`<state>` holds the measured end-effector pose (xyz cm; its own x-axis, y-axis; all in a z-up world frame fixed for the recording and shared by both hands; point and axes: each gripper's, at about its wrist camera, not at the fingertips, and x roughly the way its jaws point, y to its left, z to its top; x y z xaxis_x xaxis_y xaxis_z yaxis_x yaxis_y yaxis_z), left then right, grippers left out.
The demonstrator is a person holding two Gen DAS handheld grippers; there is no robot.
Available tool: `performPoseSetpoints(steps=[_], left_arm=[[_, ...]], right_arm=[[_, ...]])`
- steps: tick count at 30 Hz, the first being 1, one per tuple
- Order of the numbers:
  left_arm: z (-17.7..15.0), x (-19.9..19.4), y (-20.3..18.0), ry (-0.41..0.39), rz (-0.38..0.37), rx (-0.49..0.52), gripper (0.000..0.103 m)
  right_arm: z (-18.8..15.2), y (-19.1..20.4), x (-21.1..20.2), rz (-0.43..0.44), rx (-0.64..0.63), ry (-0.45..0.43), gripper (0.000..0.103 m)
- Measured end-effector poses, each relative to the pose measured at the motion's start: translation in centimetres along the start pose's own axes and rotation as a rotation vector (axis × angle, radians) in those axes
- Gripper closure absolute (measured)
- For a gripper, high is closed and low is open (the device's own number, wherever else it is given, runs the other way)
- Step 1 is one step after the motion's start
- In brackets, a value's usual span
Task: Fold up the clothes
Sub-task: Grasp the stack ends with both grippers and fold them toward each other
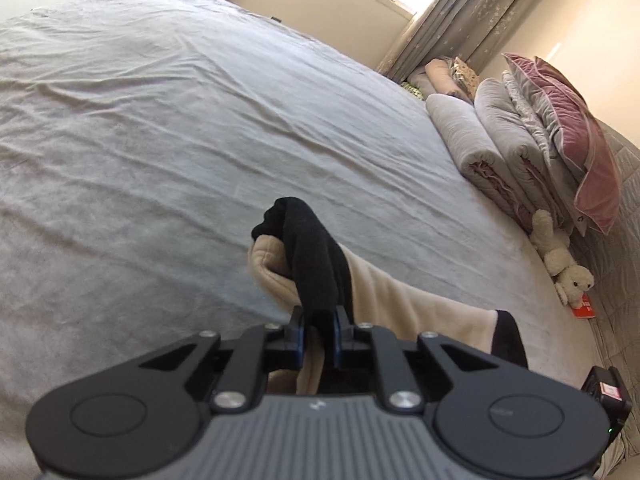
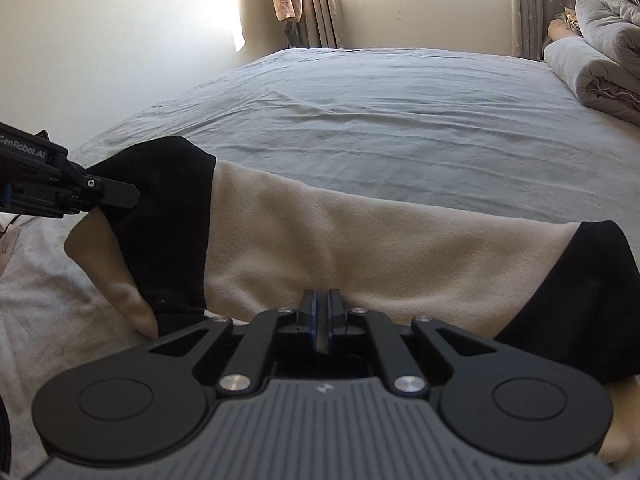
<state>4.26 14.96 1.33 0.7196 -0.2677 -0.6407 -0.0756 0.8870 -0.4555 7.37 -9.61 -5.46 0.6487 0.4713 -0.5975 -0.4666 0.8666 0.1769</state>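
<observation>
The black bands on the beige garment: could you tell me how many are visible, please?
2. One black band sits at the end clamped by the left gripper; the other black band is at the opposite end, right of the right gripper. Folds may hide more.

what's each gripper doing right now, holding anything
left gripper: closed on the black cuff of the beige garment
right gripper: closed on the same garment's beige edge

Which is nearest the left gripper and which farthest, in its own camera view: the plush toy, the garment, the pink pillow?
1. Garment: clamped in the left gripper.
2. Plush toy: right, at the bed's edge.
3. Pink pillow: farther right, atop the folded bedding.
</observation>
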Motion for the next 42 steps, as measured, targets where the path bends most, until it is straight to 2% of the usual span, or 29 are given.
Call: performPoseSetpoints(steps=[2,3,7,10,12,16,18,21,23,28,35,38,40,42], left_arm=[[0.0,-0.4,-1.5,-0.016,-0.022,0.018,0.091],[0.1,-0.6,-2.2,-0.025,-0.035,0.025,0.091],[0.2,-0.8,-5.2,-0.057,-0.084,0.054,0.091],[0.3,0.0,-7.2,-0.055,-0.108,0.065,0.091],[0.3,0.8,-8.5,-0.045,-0.118,0.078,0.091],[-0.5,2.5,-11.3,-0.014,-0.145,0.122,0.091],[-1.1,3.6,-12.5,0.006,-0.15,0.151,0.091],[-2.1,5.3,-14.1,0.036,-0.151,0.198,0.091],[-2.8,6.4,-15.1,0.056,-0.151,0.23,0.091],[-4.8,8.3,-16.5,0.047,-0.161,0.33,0.088],[-5.8,8.9,-15.2,0.142,-0.36,0.378,0.081],[-5.5,7.5,-14.3,0.169,-0.451,0.395,0.071],[-5.1,5.9,-13.5,0.148,-0.482,0.418,0.068],[-4.6,4.6,-12.8,0.115,-0.48,0.444,0.066]], right_arm=[[0.3,-0.2,-0.6,0.016,0.024,-0.004,0.094],[0.4,-0.3,-0.9,0.024,0.036,-0.006,0.089],[1.2,-1.6,-2.0,0.05,0.119,-0.036,0.088],[2.0,-4.0,-2.7,0.088,0.257,-0.05,0.083],[2.3,-6.0,-3.4,0.124,0.366,-0.063,0.07],[2.5,-11.0,-4.9,0.276,0.639,-0.111,0.06],[2.2,-13.3,-5.4,0.372,0.771,-0.127,0.044],[1.3,-15.6,-5.3,0.49,0.915,-0.138,0.027],[0.7,-16.4,-5.1,0.536,0.966,-0.128,0.022],[0.4,-16.5,-5.7,0.533,0.966,-0.101,0.017],[0.9,-14.9,-4.6,0.459,0.877,-0.04,0.016],[1.1,-14.5,-4.5,0.449,0.847,-0.041,0.017],[1.4,-14.1,-4.6,0.43,0.802,-0.043,0.017],[1.6,-13.4,-4.7,0.4,0.75,-0.042,0.018]])
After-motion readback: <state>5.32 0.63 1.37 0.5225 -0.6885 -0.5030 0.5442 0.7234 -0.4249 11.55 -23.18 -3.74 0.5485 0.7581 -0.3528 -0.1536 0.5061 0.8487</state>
